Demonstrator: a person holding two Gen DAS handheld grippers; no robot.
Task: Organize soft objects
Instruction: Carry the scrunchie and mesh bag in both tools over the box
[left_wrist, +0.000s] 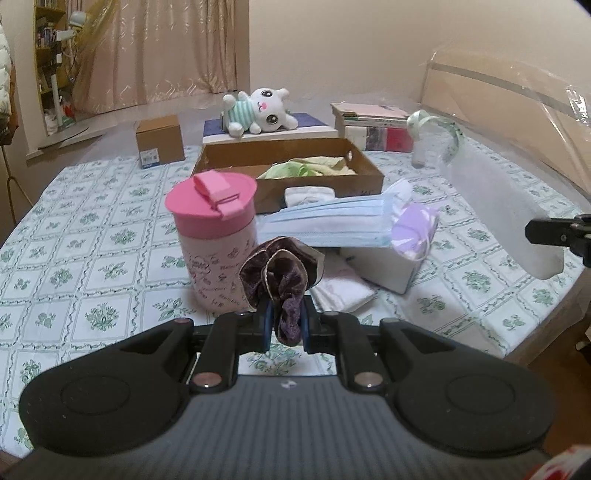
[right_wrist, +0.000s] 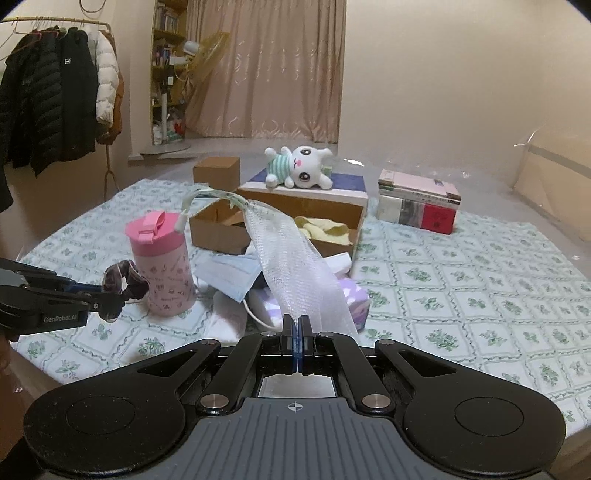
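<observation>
My left gripper (left_wrist: 285, 325) is shut on a dark purple velvet scrunchie (left_wrist: 280, 273), held above the table in front of a pink cup (left_wrist: 214, 236). It also shows in the right wrist view (right_wrist: 125, 282). My right gripper (right_wrist: 297, 332) is shut on a white mesh net pouch (right_wrist: 291, 254) with a green-white ribbon loop (right_wrist: 210, 195); the pouch also shows in the left wrist view (left_wrist: 495, 199). An open cardboard box (left_wrist: 364, 173) holds a yellow-green cloth (left_wrist: 306, 168). Blue face masks (left_wrist: 332, 221) and a purple mask (left_wrist: 413, 229) lie on a white box.
A white plush bunny (left_wrist: 258, 110) lies on a box behind. A small brown carton (left_wrist: 159, 142) stands far left, stacked books (left_wrist: 373, 125) far right. Folded white tissues (left_wrist: 343, 288) lie near the pile. The floral tablecloth (left_wrist: 92, 266) covers the table.
</observation>
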